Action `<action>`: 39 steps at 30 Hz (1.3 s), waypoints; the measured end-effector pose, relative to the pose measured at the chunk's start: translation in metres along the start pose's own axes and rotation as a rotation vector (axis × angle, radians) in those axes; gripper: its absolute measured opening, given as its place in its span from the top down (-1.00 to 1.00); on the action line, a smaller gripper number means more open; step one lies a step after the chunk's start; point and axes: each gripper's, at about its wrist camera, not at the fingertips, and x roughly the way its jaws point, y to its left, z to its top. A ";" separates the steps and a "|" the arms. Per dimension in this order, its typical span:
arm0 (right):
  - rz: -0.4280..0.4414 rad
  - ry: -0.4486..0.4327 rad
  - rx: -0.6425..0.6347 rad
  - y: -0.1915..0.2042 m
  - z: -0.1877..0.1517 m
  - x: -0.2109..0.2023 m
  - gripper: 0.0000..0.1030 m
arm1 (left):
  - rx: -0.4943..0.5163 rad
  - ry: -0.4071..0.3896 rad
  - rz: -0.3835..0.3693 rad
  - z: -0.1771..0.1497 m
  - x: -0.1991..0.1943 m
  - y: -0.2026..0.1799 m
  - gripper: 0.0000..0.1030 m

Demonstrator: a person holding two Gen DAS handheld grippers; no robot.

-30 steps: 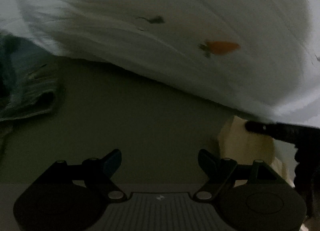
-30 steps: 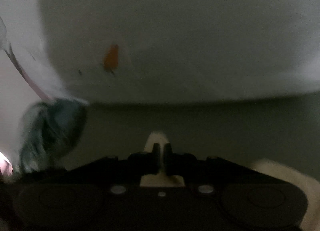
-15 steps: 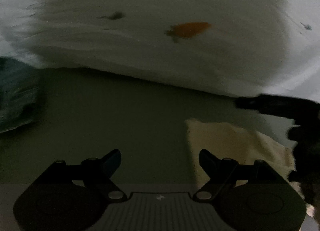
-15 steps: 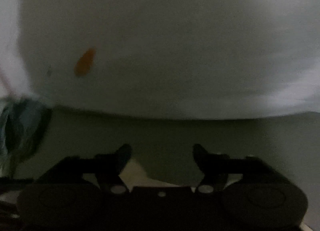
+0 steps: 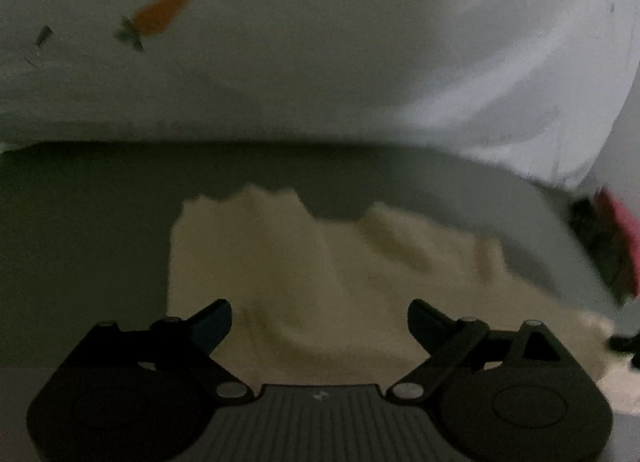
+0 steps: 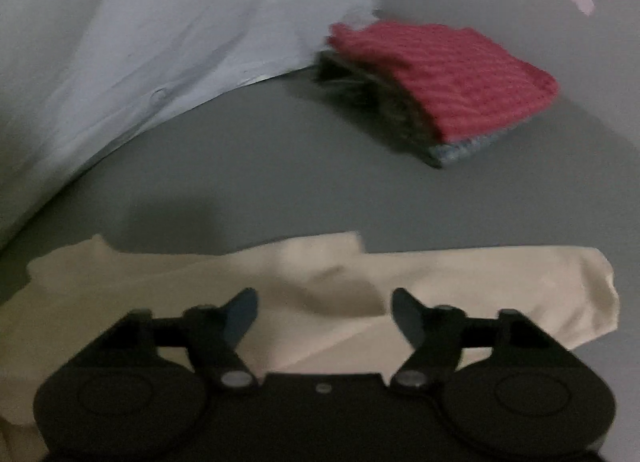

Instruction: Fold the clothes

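Dim grey surface (image 6: 280, 165) lies under both of my tongs, and the poor light blurs nearly every edge. My left gripper (image 5: 319, 320) stands spread wide, grasping nothing; the cream garment (image 5: 320, 262) lies flat just ahead of and beneath its fingers, though I cannot tell whether the tips touch the cloth. A small pale mark sits on the gripper body, too small to read. My right gripper (image 6: 324, 316) is likewise released, jaws well apart and empty, poised over the same cream garment (image 6: 440, 282), which runs as a long band across the view in front of its fingers and is cut off at the lower left. Farther ahead of the left gripper rises a white cloth (image 5: 320, 61) with an orange carrot print (image 5: 162, 15) up to the left. From the right gripper this white cloth (image 6: 140, 41) fills the upper left. Ahead and to the right sits a folded stack, a red knit piece (image 6: 448, 73) on top of darker cloth whose make I cannot discern. No writing is legible anywhere.
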 end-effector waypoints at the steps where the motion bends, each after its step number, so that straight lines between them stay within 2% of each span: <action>1: 0.007 -0.002 -0.012 -0.005 -0.003 0.000 -0.15 | 0.016 0.008 0.018 -0.005 0.005 -0.002 -0.84; 3: 0.021 -0.011 -0.048 -0.008 -0.002 0.001 0.13 | 0.057 -0.010 0.036 -0.011 0.009 -0.006 -0.91; 4: 0.026 -0.019 -0.063 0.001 -0.014 0.007 0.17 | 0.075 -0.016 0.040 -0.013 0.010 -0.008 -0.94; 8: 0.058 -0.047 -0.092 -0.011 -0.007 0.008 0.19 | 0.144 -0.058 0.077 -0.023 0.014 -0.017 -1.00; 16: 0.144 -0.034 -0.084 -0.018 0.010 0.009 0.20 | 0.143 -0.086 0.093 -0.024 0.019 -0.019 -1.00; 17: 0.148 -0.007 -0.098 -0.017 0.010 0.013 0.36 | 0.144 -0.088 0.094 -0.024 0.020 -0.020 -1.00; 18: 0.136 0.018 -0.122 -0.016 0.009 0.017 0.62 | 0.144 -0.089 0.096 -0.024 0.021 -0.021 -1.00; 19: 0.105 0.048 -0.162 -0.015 0.006 0.020 0.71 | 0.145 -0.090 0.097 -0.024 0.021 -0.021 -1.00; 21: 0.056 0.044 -0.253 -0.010 -0.002 0.017 0.73 | 0.144 -0.093 0.098 -0.025 0.021 -0.022 -1.00; 25: 0.036 0.044 -0.336 -0.009 -0.007 0.009 0.73 | 0.141 -0.094 0.101 -0.025 0.021 -0.022 -1.00; 28: 0.060 0.009 -0.291 -0.016 0.000 0.005 0.71 | 0.138 -0.095 0.102 -0.024 0.022 -0.023 -1.00; 33: 0.173 -0.002 -0.146 -0.031 0.020 0.018 0.63 | 0.135 -0.096 0.105 -0.024 0.023 -0.024 -1.00; 34: 0.185 0.012 -0.147 -0.030 0.022 0.025 0.63 | 0.134 -0.096 0.105 -0.024 0.023 -0.024 -1.00; 37: 0.133 0.050 -0.222 -0.017 0.021 0.045 0.62 | 0.138 -0.096 0.100 -0.024 0.022 -0.023 -1.00; 38: 0.130 0.030 -0.250 -0.014 0.020 0.045 0.77 | 0.140 -0.096 0.099 -0.025 0.021 -0.022 -1.00; 39: 0.128 0.014 -0.285 -0.010 0.020 0.043 1.00 | 0.141 -0.096 0.097 -0.025 0.021 -0.022 -1.00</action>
